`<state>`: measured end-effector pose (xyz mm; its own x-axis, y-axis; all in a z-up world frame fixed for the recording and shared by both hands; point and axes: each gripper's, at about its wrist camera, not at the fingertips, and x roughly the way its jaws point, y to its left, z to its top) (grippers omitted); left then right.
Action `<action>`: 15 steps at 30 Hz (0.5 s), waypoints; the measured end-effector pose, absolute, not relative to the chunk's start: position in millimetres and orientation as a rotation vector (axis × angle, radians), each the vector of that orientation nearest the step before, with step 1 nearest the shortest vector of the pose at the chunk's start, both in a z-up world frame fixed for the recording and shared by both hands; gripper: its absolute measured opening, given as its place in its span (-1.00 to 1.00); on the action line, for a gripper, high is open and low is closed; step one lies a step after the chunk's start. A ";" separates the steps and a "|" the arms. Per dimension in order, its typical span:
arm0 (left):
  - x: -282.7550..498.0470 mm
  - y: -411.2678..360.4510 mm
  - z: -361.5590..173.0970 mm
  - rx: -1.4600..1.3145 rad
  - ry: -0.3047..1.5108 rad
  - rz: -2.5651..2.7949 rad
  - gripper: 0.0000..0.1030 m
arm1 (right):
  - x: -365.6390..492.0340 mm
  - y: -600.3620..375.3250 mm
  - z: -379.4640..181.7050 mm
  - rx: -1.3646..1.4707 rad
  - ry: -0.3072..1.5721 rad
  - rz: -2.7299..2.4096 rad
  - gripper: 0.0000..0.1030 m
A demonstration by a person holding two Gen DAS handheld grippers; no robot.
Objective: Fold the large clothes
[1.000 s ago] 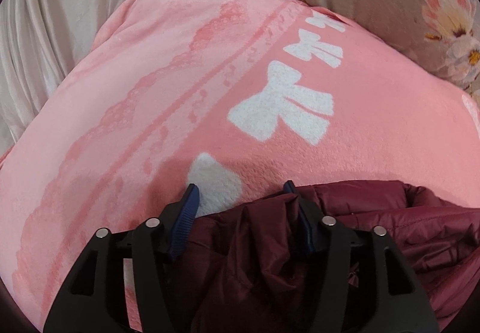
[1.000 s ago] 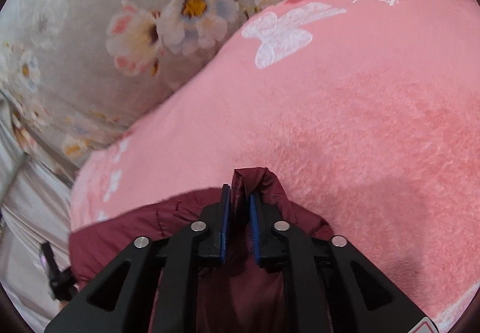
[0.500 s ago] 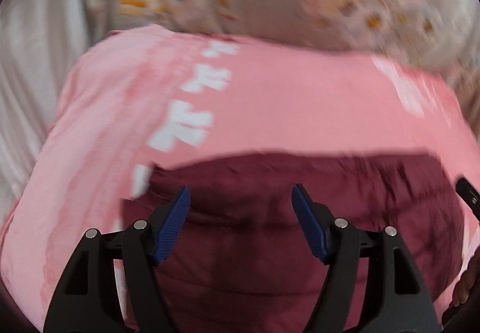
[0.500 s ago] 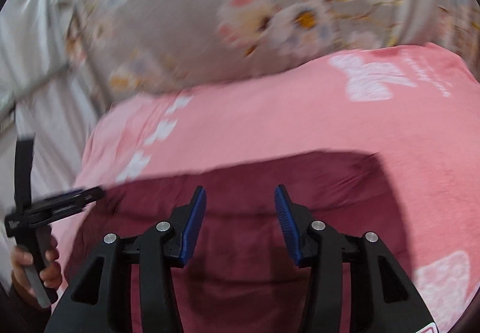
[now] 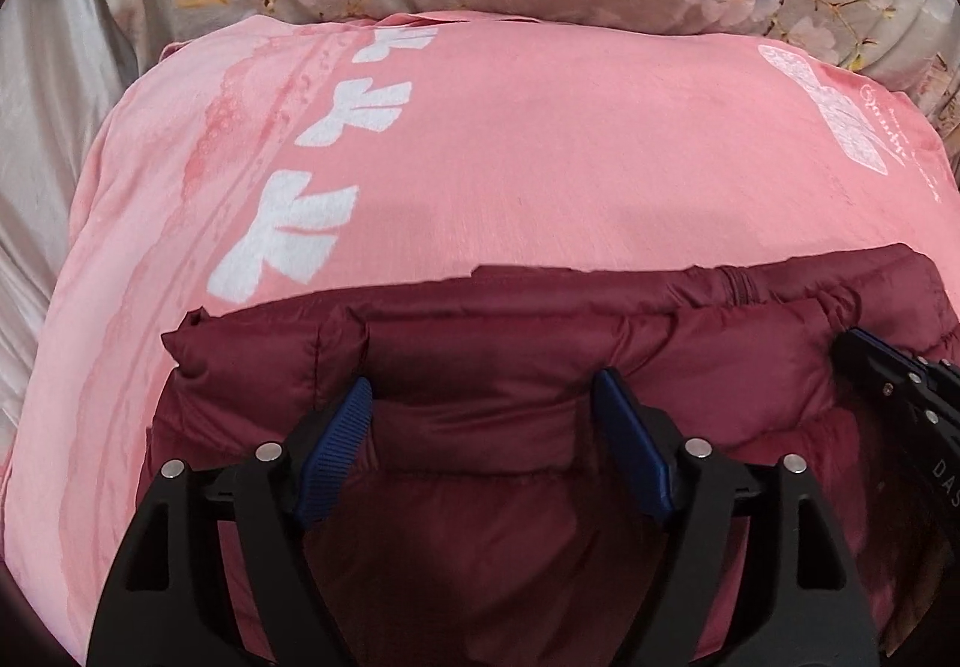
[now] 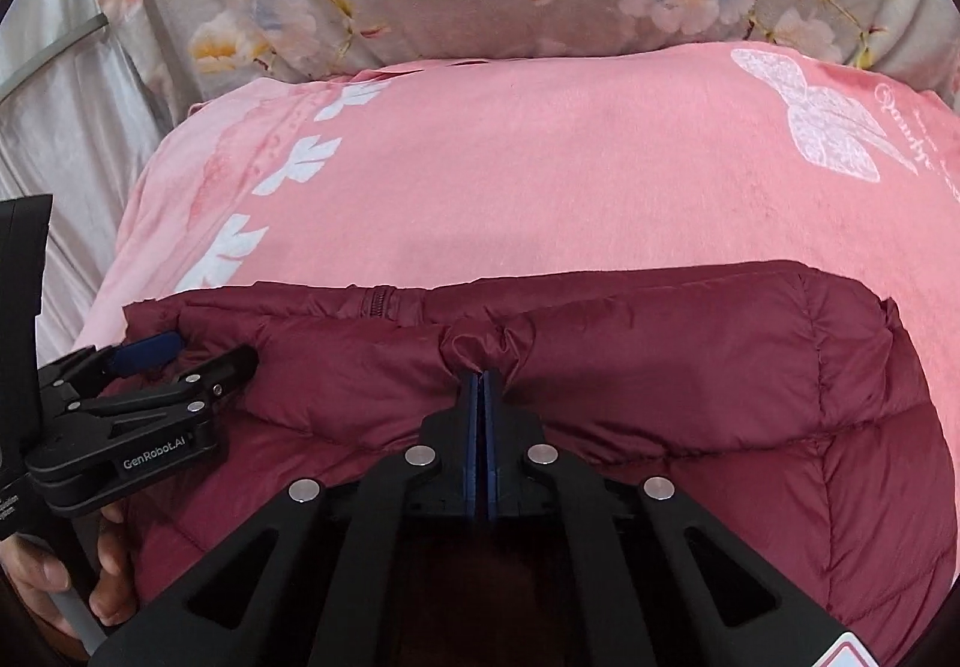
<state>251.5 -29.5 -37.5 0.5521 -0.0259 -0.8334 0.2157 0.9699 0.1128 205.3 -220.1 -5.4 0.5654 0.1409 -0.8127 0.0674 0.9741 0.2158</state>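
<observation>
Maroon puffer jacket [image 6: 660, 367] folded on pink blanket [image 5: 570, 156] — right gripper [image 6: 482, 385] pinched tight on a fabric pucker, left gripper [image 5: 483, 409] spread wide over jacket's edge.

My maroon puffer jacket [image 6: 660, 367] lies folded flat, quilted and puffy, zipper at its far edge, a small pucker of fabric bunched mid-fold.
</observation>
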 end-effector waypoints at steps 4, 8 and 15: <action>264.1 -31.9 -50.4 0.195 0.955 -0.130 0.69 | 217.2 -226.2 -21.9 0.253 0.989 0.030 -1.00; 268.4 -31.2 -58.7 0.160 0.929 -0.119 0.80 | 220.8 -225.4 -30.2 0.251 0.979 0.018 -1.00; 268.0 -35.1 -63.0 0.169 0.918 -0.103 0.86 | 220.0 -231.2 -35.7 0.290 0.968 0.027 -1.00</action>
